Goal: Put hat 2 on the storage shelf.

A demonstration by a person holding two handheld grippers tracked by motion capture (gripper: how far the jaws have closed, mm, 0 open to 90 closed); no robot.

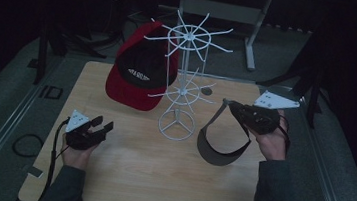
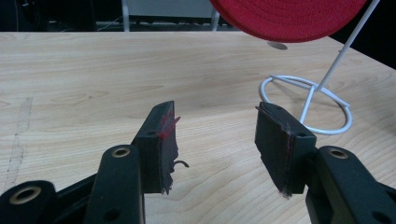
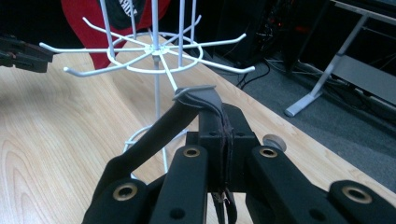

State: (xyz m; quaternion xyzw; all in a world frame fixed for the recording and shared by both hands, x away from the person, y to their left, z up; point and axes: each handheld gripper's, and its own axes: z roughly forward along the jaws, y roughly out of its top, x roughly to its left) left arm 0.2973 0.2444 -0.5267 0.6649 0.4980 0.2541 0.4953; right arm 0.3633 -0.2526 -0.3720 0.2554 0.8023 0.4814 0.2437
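Black pads of the right gripper (image 3: 224,140) pinch tight on the strap of the dark visor (image 1: 222,140), whose brim hangs low over the table (image 1: 128,175), just right of the white wire rack (image 1: 183,81). Left gripper (image 2: 215,140) waits with jaws spread, nothing between them. A red cap (image 1: 136,73) already hangs there. Hanging looks underway; next, the strap must loop over a free prong.

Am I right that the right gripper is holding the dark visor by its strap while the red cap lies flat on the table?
Not quite: the red cap hangs on the white wire rack, as the high view shows. The right gripper does hold the dark visor by its strap.
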